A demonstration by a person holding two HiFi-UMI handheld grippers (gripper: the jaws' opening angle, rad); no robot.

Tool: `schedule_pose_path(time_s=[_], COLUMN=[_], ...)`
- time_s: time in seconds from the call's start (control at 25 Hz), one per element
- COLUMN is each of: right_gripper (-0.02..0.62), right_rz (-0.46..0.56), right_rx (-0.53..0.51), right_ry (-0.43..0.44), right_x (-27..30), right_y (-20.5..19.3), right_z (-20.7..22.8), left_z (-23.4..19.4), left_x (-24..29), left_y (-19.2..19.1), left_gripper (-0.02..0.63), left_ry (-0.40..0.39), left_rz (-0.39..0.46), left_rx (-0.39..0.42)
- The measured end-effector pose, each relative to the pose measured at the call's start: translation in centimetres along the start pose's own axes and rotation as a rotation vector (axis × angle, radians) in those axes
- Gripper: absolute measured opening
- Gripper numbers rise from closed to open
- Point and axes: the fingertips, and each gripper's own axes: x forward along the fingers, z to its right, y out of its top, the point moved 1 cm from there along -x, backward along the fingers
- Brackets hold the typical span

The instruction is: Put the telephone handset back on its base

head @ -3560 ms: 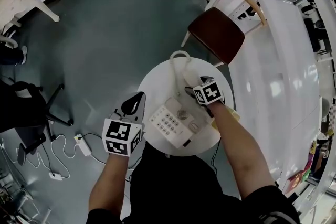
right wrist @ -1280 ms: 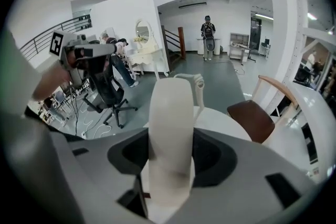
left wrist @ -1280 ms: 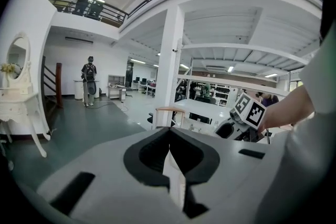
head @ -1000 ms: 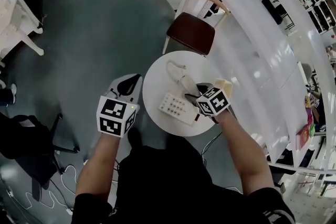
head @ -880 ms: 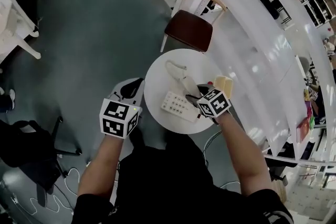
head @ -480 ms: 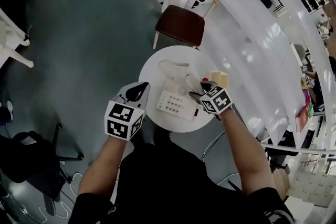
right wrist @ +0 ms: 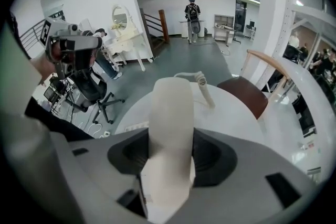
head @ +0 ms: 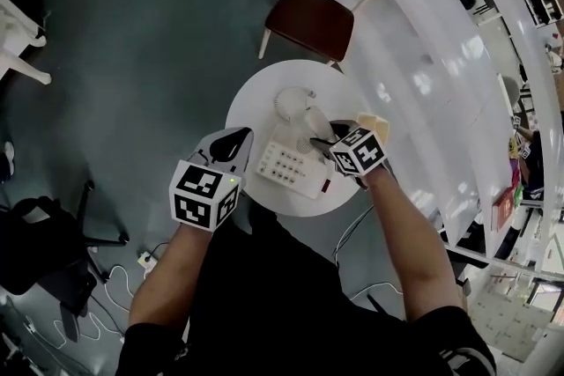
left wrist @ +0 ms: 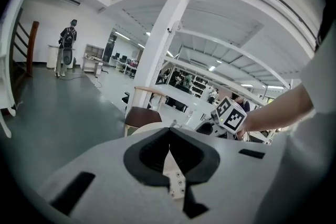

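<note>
The beige telephone base [head: 295, 169], keypad up, lies on the round white table [head: 254, 108]. My right gripper [head: 333, 139] is shut on the pale handset [head: 317, 124] and holds it just above the base's right side. Seen from the right gripper view, the handset [right wrist: 170, 128] stands between the black pads, with its cord [right wrist: 203, 87] trailing onto the table [right wrist: 236, 120]. The cord's coil [head: 293, 101] lies behind the base. My left gripper [head: 235, 140] hovers at the table's left edge, shut and holding nothing. Behind its closed tips [left wrist: 169, 135] part of the keypad [left wrist: 176, 184] shows.
A dark red chair [head: 308, 18] with a wooden back stands just beyond the table. A small yellow object [head: 374, 126] sits at the table's right edge. Long white shelving [head: 449, 75] runs along the right. An office chair [head: 40, 242] and floor cables [head: 145, 260] are at the left.
The view has swung a little. My right gripper has kept the handset and stayed over the base's right side. The left gripper has held its place by the table's left edge.
</note>
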Motion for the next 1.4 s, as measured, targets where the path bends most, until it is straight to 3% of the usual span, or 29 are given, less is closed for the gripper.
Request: schedule_pose_path(time_s=[0.24, 0.68, 0.96, 1.4], right_gripper=[0.221, 0.221, 0.222, 0.221], right_rz=[-0.052, -0.096, -0.195, -0.248], right_rx=[-0.072, -0.115, -0.268, -0.227], right_ry=[0.035, 0.032, 0.015, 0.027], right_x=[1.7, 4.5, 6.8, 7.2], right_y=[0.1, 0.2, -0.8, -1.7], right_z=[-1.0, -1.8, -2.4, -2.4], left_z=[-0.9, -3.2, -4.0, -4.0], left_x=[-0.1, -2.6, -3.2, -3.4], left_y=[-0.7, -3.6, -5.4, -6.0], left_gripper=[0.009, 0.009, 0.009, 0.009], left_ry=[0.043, 0.119, 0.147, 0.154], left_rz=[0.005, -0.012, -0.026, -0.022], left_rx=[-0.032, -0.092, -0.12, -0.14])
